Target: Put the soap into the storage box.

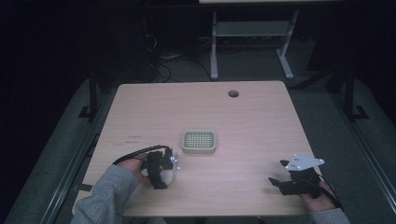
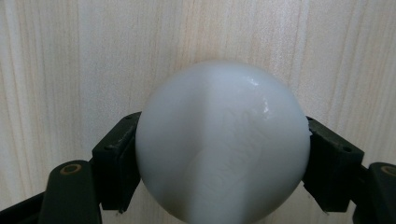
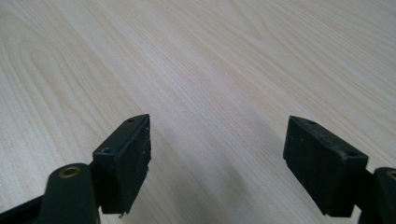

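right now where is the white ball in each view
High view: white ball at lower left, under the left hand-held gripper, below-left of the grid tray.
Left gripper view: centre of the picture, clamped between both jaws.
Right gripper view: not in it.
Shared landmark: the pale wood table.

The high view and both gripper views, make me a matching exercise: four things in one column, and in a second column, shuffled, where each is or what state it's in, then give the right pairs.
Column one:
1. white ball
2. grid-topped tray
3. right gripper
4. round hole

Column two:
A. jaws apart with only bare wood between them
B. near the table's far edge
C. clamped between the jaws of the left gripper
D. at the middle of the table, apart from both grippers

Pairs: 1-C, 2-D, 3-A, 4-B
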The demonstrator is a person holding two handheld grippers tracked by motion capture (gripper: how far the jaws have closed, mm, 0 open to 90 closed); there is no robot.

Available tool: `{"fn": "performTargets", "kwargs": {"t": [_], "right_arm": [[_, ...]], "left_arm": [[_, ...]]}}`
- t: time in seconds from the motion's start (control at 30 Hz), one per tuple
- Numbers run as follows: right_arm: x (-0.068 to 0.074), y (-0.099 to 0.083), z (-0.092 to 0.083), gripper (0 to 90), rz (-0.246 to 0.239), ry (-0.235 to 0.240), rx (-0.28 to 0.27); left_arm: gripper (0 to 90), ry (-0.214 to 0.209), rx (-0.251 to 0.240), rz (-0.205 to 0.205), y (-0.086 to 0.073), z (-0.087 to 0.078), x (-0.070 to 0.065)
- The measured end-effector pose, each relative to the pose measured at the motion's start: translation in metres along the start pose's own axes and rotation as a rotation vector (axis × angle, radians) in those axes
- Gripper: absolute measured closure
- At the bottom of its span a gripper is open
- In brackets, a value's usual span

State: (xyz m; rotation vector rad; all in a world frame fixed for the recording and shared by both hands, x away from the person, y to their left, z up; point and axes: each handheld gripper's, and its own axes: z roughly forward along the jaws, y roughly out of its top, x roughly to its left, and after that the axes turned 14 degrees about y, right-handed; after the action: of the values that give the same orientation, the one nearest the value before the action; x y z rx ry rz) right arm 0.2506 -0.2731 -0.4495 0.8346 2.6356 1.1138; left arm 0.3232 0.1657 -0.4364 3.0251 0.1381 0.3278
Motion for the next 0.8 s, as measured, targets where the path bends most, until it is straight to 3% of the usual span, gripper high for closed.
{"fn": "performTargets", "kwargs": {"t": [0.43, 0.8], "right_arm": [[0.0, -0.001, 0.001, 22.7, 0.008, 0.003, 0.001], [-0.001, -0.002, 0.0, 22.7, 0.011, 0.003, 0.001]], "left_arm": [[23.9, -0.032, -0.005, -0.007, 0.002, -0.002, 0.0], [23.9, -0.011, -0.02, 0.012, 0.01, -0.014, 0.007]]}}
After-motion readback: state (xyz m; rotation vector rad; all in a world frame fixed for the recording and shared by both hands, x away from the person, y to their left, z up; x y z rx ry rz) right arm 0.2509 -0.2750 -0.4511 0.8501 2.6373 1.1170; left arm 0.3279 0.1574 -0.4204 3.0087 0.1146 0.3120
